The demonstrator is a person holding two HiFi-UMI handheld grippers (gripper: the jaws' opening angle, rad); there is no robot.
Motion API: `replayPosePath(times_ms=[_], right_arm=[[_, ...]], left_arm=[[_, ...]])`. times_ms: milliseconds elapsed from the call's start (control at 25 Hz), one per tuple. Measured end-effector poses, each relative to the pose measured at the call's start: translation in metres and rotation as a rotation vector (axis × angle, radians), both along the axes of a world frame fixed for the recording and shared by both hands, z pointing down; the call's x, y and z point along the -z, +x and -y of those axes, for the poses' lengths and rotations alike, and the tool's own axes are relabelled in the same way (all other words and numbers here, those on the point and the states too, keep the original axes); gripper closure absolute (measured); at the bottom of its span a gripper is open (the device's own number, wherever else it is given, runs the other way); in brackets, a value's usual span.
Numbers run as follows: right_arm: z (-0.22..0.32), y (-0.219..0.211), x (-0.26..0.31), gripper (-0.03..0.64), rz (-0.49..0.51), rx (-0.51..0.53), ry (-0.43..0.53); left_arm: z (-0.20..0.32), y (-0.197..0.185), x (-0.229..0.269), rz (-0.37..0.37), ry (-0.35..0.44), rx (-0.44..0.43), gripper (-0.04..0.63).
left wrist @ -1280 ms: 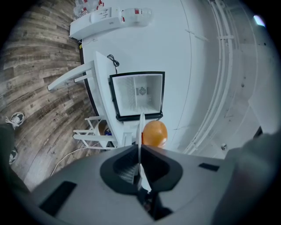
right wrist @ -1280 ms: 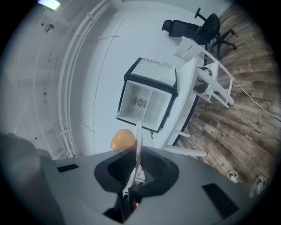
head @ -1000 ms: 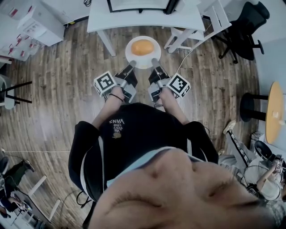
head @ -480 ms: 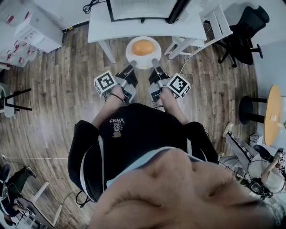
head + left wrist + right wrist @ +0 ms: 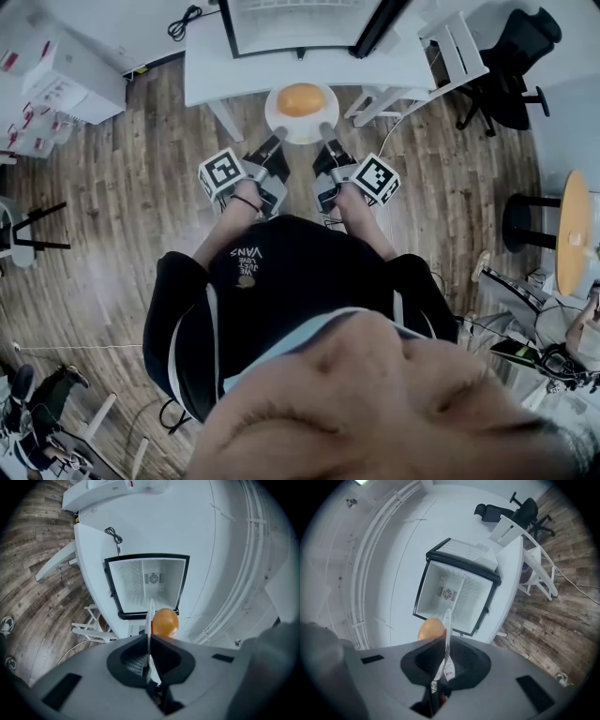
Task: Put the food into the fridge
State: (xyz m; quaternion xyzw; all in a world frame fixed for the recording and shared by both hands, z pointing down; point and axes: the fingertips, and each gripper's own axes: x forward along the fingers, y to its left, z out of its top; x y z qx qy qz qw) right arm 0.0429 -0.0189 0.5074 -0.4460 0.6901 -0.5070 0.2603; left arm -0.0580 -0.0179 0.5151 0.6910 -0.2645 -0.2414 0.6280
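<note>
Food (image 5: 300, 98), a round orange item, sits on a white plate (image 5: 302, 133) held just in front of the open fridge (image 5: 147, 585), still outside its doorway. The left gripper (image 5: 278, 134) and the right gripper (image 5: 325, 129) each have their jaws pinched narrow on the plate's rim on the side away from the fridge, one to either side of the food, both pointing level towards the fridge. That fridge stands on a white table (image 5: 202, 70), door swung open, its white interior facing the plate.
</note>
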Motion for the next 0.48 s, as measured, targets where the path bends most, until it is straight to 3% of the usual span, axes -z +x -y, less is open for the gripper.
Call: replayPosePath(times_ms=[480], right_arm=[[0.045,-0.024,0.004,0.588,0.031,-0.073,0.015]], left_arm=[[0.052,-0.021,0.000,0.004,-0.001,-0.085,0.566]])
